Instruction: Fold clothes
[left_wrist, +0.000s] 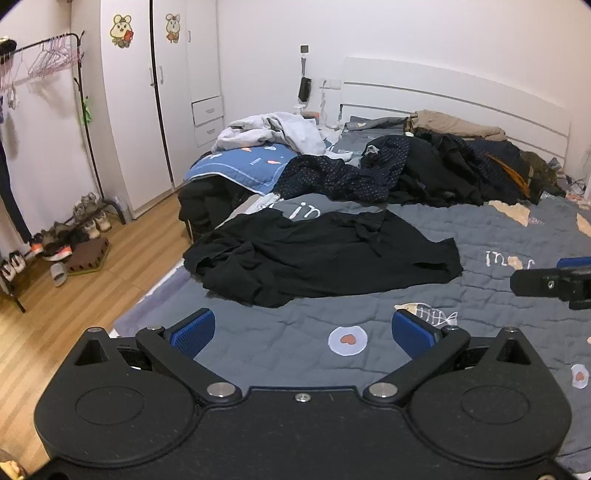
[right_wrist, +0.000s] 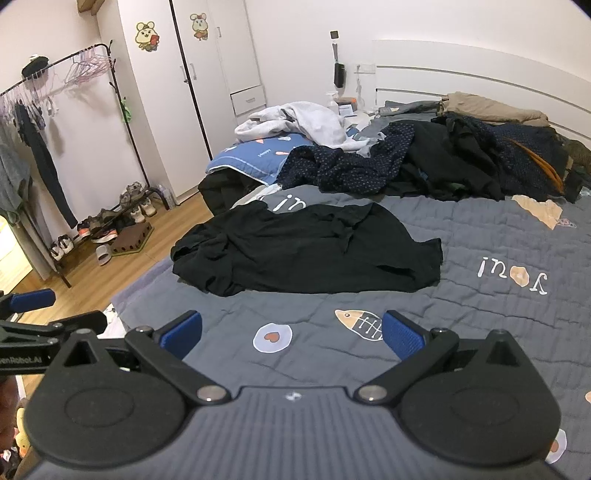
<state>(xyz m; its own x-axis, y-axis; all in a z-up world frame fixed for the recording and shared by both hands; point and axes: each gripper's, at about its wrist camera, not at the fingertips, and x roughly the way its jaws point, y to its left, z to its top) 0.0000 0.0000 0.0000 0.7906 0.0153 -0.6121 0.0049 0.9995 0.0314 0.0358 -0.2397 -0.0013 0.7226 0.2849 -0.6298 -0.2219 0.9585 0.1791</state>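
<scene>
Both the left gripper (left_wrist: 303, 330) and right gripper (right_wrist: 291, 330) are hanging wide open, empty, near the crumpled black shirt (left_wrist: 321, 254) on the bed (left_wrist: 498, 295).

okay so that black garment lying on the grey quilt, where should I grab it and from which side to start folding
Probably take the black garment by its near hem, which runs fairly straight and flat across the grey quilt. The far-left end is bunched at the bed's edge, so it would be harder to pinch cleanly. Come in low from the near side, the left gripper and right gripper both open, one toward each end.
</scene>
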